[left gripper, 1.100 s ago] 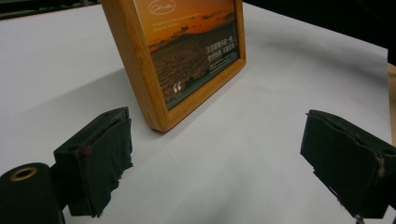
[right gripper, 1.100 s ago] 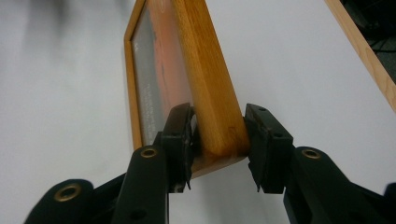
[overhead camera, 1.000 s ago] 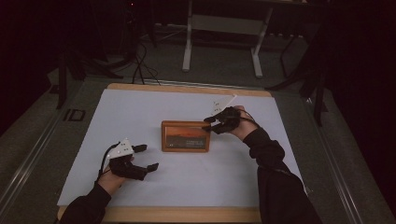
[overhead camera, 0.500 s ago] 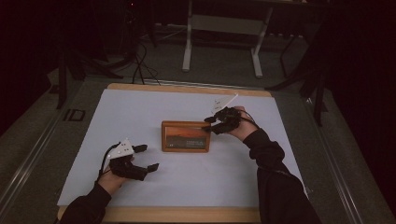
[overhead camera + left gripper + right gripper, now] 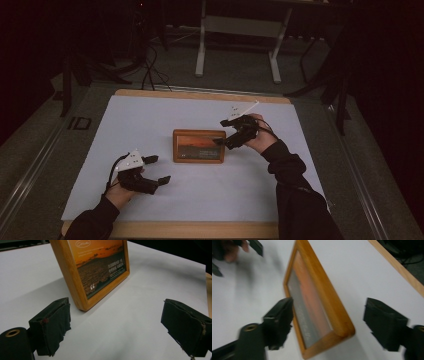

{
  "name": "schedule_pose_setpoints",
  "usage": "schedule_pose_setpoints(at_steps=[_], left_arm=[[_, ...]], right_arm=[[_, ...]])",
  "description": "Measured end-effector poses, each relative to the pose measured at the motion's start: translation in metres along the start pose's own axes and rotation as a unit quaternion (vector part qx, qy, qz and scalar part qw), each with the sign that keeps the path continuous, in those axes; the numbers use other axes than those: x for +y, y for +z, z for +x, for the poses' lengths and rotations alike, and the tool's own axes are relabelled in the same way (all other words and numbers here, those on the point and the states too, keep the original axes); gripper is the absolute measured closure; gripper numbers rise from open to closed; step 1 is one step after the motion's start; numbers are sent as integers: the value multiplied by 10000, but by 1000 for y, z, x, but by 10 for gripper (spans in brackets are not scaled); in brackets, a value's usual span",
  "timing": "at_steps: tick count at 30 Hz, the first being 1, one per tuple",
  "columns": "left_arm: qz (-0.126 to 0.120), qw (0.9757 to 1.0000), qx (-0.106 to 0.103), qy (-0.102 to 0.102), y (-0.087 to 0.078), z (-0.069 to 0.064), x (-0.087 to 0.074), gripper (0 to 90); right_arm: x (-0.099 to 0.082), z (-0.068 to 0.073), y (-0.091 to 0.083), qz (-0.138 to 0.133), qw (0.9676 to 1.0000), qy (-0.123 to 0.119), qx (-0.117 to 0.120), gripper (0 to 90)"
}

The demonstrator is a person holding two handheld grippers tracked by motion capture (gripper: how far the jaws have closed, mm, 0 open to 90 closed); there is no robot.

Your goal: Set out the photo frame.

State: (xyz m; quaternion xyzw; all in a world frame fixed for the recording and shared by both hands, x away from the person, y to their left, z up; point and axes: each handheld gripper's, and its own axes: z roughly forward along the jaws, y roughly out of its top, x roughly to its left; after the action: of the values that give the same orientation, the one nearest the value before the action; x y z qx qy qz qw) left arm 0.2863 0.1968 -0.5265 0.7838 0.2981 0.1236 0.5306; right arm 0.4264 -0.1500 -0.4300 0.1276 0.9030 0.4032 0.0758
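Up close, the right claw (image 5: pixel 328 325) has just opened, seemingly clear of the picture frame (image 5: pixel 322 302); left claw (image 5: pixel 120 327) wide.

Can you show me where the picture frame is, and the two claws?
Picture frame (image 5: pixel 199 146): high view, middle of its sunset picture.
Left claw (image 5: pixel 158 170): high view, midway between its open tips.
Right claw (image 5: pixel 222 132): high view, midway between its tips, at the frame's right end.
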Motion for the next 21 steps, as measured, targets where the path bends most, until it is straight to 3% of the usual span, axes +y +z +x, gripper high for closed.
schedule_pose_setpoints(at_steps=[10,15,21], left_arm=[[-33,9999,-80,97,0,-5,-1,93],[-51,9999,-99,80,0,-5,0,93],[-51,9999,-102,90,-1,-6,0,93]], right_arm=[[-8,9,-16,-262,9993,67,-241,153],[-18,14,-24,-177,9985,178,-486,154],[-38,23,-29,-256,9982,298,-454,153]])
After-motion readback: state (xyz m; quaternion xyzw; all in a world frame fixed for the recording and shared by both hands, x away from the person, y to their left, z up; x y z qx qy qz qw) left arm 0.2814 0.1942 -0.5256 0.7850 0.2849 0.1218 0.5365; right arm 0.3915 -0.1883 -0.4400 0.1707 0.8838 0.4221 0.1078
